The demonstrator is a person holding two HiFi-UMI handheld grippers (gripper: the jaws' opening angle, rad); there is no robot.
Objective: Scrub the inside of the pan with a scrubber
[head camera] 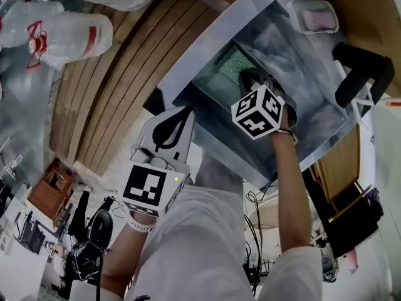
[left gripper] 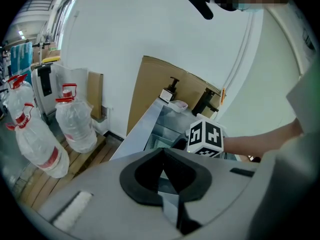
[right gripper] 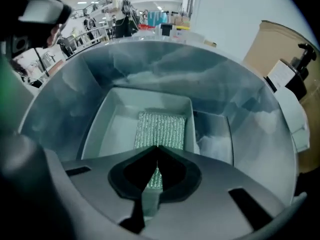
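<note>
- My right gripper [head camera: 254, 79] is down in the sink [head camera: 188, 61], over the pan [head camera: 210, 88]. Its own view shows the jaws pressed together at the near edge of the scrubber [right gripper: 161, 129].
- Mesh shows in the slit behind the tips, so I read it as a pinch on the scrubber, though the hold looks shallow.
- The scrubber lies flat on the pan floor, toward the middle. The pan sits square in the sink bottom, and its walls [right gripper: 107, 129] show on three sides.
- My left gripper [head camera: 186, 110] hangs outside the sink by my body. Its jaws are closed on nothing and it is well apart from the pan.
- Step in hand, as I judge it: scrubbing, with the pad already on the pan floor.
- Next I'd press down lightly and drag the pad across the floor and into the corners, keeping the pinch firm so the mesh doesn't slip out.
- Nothing holds the pan, so it may slide. I'd consider bracing its rim with the left gripper.
</note>
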